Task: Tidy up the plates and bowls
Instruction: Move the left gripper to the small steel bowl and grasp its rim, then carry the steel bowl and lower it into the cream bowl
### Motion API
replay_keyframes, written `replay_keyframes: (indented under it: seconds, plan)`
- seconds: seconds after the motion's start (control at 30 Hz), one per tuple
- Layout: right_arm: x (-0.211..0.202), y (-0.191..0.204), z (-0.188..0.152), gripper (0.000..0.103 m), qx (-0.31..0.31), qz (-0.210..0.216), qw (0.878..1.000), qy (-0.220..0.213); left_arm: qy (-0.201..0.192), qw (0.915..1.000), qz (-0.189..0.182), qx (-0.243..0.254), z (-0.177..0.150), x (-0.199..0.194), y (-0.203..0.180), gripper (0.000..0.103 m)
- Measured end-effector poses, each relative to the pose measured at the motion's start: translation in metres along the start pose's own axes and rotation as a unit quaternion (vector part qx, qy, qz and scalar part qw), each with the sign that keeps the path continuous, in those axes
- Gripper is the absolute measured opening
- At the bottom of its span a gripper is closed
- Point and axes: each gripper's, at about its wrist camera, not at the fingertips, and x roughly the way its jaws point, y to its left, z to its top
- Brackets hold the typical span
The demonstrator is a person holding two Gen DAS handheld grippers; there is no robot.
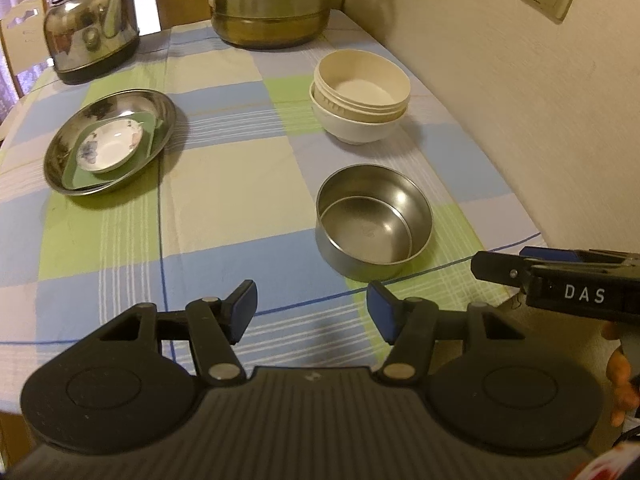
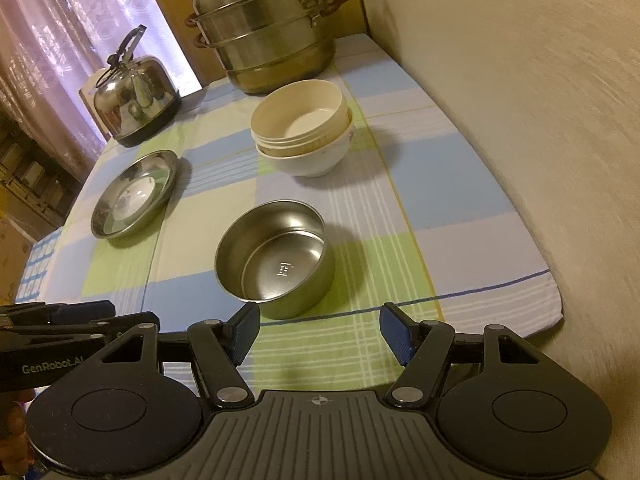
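Two nested steel bowls [image 1: 374, 222] [image 2: 276, 258] sit near the table's front right. Behind them a cream bowl rests inside a white bowl [image 1: 360, 96] [image 2: 302, 130]. At the left, a steel plate [image 1: 110, 142] [image 2: 134, 194] holds a green square plate [image 1: 152, 132] and a small flowered white dish [image 1: 110, 148]. My left gripper [image 1: 312, 312] hangs open and empty over the front edge, short of the steel bowls. My right gripper [image 2: 320, 332] is open and empty too, just in front of those bowls; its fingers [image 1: 504, 266] show at the right of the left wrist view.
A steel kettle [image 1: 92, 28] [image 2: 136, 100] stands at the back left and a tall stacked steamer pot [image 1: 272, 4] [image 2: 268, 28] at the back. A beige wall [image 1: 540, 120] runs close along the table's right side. The checked tablecloth [image 1: 224, 200] covers the table.
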Motion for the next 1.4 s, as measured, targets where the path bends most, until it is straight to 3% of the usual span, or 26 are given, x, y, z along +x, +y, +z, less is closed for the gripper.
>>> replay_keyframes:
  seconds: [0.67, 0.9, 1.13, 1.4]
  plan:
    - [0.060, 0.001, 0.026, 0.065, 0.015, -0.032, 0.999, 0.015, 0.011, 0.9985, -0.035, 0.040, 0.044, 0.064, 0.007, 0.052]
    - [0.080, 0.000, 0.031, 0.052, 0.020, -0.036, 0.999, 0.030, 0.027, 0.9978, -0.037, 0.049, 0.052, 0.086, 0.007, 0.051]
    - [0.093, -0.003, 0.033, 0.034, 0.032, -0.042, 0.998, 0.045, 0.040, 0.9968, -0.044, 0.053, 0.056, 0.103, 0.008, 0.036]
    - [0.100, -0.001, 0.034, 0.026, 0.035, -0.044, 0.997, 0.046, 0.053, 0.9958, -0.050, 0.056, 0.059, 0.115, 0.009, 0.030]
